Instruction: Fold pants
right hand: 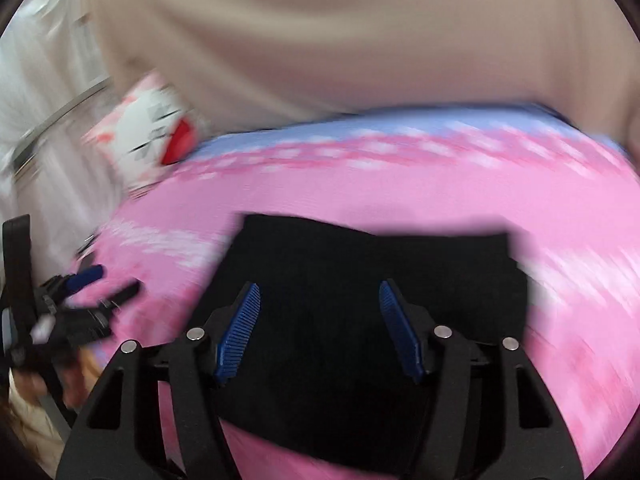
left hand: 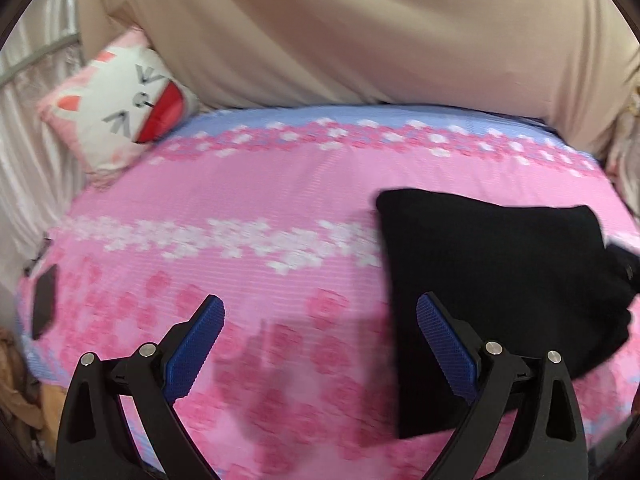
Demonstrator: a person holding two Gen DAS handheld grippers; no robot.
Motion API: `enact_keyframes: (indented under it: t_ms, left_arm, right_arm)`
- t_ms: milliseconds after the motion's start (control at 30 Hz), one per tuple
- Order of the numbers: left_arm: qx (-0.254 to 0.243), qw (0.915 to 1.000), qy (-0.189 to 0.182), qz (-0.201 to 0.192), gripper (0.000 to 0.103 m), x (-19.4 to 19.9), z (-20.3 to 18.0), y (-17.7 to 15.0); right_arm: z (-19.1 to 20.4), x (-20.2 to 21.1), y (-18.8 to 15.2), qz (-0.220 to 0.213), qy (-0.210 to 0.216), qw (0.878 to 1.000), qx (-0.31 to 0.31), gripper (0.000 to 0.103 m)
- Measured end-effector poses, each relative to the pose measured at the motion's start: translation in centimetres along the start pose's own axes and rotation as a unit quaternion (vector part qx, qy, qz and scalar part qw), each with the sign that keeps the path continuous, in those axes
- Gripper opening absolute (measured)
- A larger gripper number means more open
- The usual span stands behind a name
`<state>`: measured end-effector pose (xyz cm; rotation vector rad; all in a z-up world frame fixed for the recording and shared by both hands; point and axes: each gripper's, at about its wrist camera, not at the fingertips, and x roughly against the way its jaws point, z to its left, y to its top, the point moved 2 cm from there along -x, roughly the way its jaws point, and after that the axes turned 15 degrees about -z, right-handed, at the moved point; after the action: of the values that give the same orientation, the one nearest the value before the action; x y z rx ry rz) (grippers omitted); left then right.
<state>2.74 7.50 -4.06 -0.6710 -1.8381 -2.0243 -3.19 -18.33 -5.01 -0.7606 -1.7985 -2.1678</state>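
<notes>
On the pink floral bedsheet (left hand: 248,200), toward its right side in the left wrist view, lie the black pants (left hand: 500,280), folded into a compact, roughly rectangular bundle (a small dark flap sticks out at its right edge). Over that bundle hangs the right claw (right hand: 320,328), its blue-padded jaws spread apart with nothing between them and no pad pressing the cloth. Off to the left of the pants, the left claw (left hand: 320,340) hovers above bare sheet, jaws wide and empty. A cat-face cushion (left hand: 120,116) rests at the bed's far left corner, against a beige drape (left hand: 340,32). White curtain (left hand: 36,152) hangs at the left.
</notes>
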Motion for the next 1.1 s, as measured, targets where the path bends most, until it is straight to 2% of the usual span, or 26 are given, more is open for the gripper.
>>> enact_keyframes:
  t_ms: [33,67,100,133,167,233,300,400,500,633,667,700,733,767,833,867,933,1100]
  left_arm:
    - [0.0,0.9998,-0.018,0.008,0.095,-0.2,-0.9,-0.4]
    - [-0.002,0.9996,-0.026,0.012,0.095,-0.5,-1.8,-0.6]
    - [-0.008,0.9994,-0.031,0.017,0.095,-0.8,-2.6,-1.0]
    - [-0.021,0.9988,-0.036,0.028,0.095,-1.4,-3.7,-1.5]
    - [-0.029,0.9983,-0.037,0.034,0.095,-1.5,-4.3,-1.9]
    - [-0.039,0.9976,-0.043,0.038,0.095,-1.4,-5.4,-2.2]
    - [-0.047,0.9975,-0.042,0.032,0.095,-1.0,-6.2,-2.3]
    - [-0.067,0.9972,-0.022,0.027,0.095,-0.5,-6.9,-2.4]
    - [-0.073,0.9967,-0.013,0.032,0.095,-0.4,-7.0,-2.7]
    - [-0.078,0.9958,-0.008,0.046,0.095,-0.8,-7.3,-3.1]
    - [-0.081,0.9955,-0.006,0.048,0.095,-0.8,-7.4,-3.2]
    - [-0.084,0.9953,-0.004,0.048,0.095,-0.8,-7.4,-3.3]
    - [-0.085,0.9952,-0.003,0.049,0.095,-0.8,-7.4,-3.4]
    - [-0.085,0.9952,-0.003,0.048,0.095,-0.8,-7.3,-3.4]
    - [-0.084,0.9952,0.0,0.049,0.095,-0.9,-7.4,-3.4]
    - [-0.084,0.9951,0.001,0.052,0.095,-0.9,-7.3,-3.5]
    - [-0.083,0.995,0.003,0.057,0.096,-1.1,-7.2,-3.7]
    - [-0.081,0.9948,0.002,0.062,0.096,-1.5,-7.0,-3.7]
  right_arm:
    - [-1.9,0.5,-2.2,0.028,-0.034,0.999,0.008,0.06]
    - [-3.2,0.7,-3.9,0.041,-0.048,0.998,0.013,0.059]
    - [-4.0,1.6,-4.8,0.029,-0.061,0.998,0.013,0.06]
    - [-4.8,2.4,-5.3,0.039,-0.071,0.997,-0.012,0.065]
    - [-5.5,3.3,-5.3,0.041,-0.061,0.996,-0.047,0.066]
    - [-6.4,5.3,-5.0,0.014,-0.061,0.995,-0.08,0.065]
    - [-7.0,6.6,-4.5,0.0,-0.078,0.994,-0.074,0.065]
    - [-7.4,7.4,-3.8,-0.011,-0.098,0.992,-0.072,0.065]
    - [-6.9,7.5,-3.4,-0.022,-0.073,0.994,-0.081,0.065]
    - [-4.1,6.2,-2.4,-0.044,-0.051,0.997,-0.03,0.065]
    - [-3.7,5.5,-2.3,-0.044,-0.048,0.998,-0.019,0.067]
    - [-3.5,4.7,-2.6,-0.038,-0.051,0.998,-0.013,0.072]
    - [-3.9,3.1,-3.6,-0.009,-0.062,0.998,-0.013,0.073]
    - [-4.3,2.1,-4.4,0.013,-0.067,0.998,-0.016,0.073]
    - [-5.5,1.2,-5.9,0.02,-0.062,0.997,-0.044,0.083]
    - [-6.5,1.3,-6.1,0.024,-0.043,0.995,-0.089,0.084]
    - [-7.6,2.3,-5.8,0.022,-0.028,0.991,-0.128,0.083]
    - [-8.6,5.0,-5.2,0.008,-0.062,0.991,-0.122,0.084]
